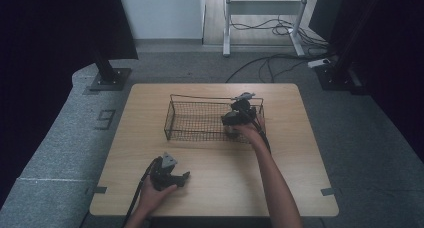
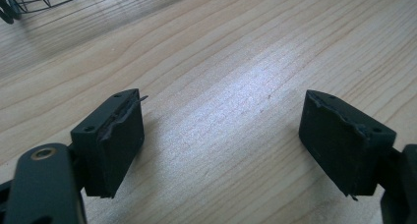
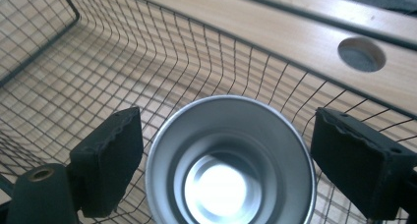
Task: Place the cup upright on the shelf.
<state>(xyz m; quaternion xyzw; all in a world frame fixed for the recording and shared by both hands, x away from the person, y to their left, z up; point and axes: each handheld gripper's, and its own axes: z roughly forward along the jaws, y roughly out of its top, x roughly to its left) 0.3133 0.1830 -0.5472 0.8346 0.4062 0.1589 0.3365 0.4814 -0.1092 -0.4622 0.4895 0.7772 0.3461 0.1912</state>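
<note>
Baskets: one wire basket (image 3: 147, 62), one metal cup (image 3: 228, 160) inside, two grippers.

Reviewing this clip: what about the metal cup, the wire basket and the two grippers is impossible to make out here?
- Metal cup: its lower rim is cut off by the bottom edge of the right gripper view; its outer wall is hidden, seen from above.
- Right gripper: whether the pads touch the cup is unclear.
- Wire basket: in the high view, anything inside near the right hand is covered by hand and gripper.
- Left gripper: nothing between its jaws.

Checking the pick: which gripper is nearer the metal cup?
Right gripper: its open jaws flank the metal cup inside the wire basket. Left gripper rests on the table's near edge.
</note>
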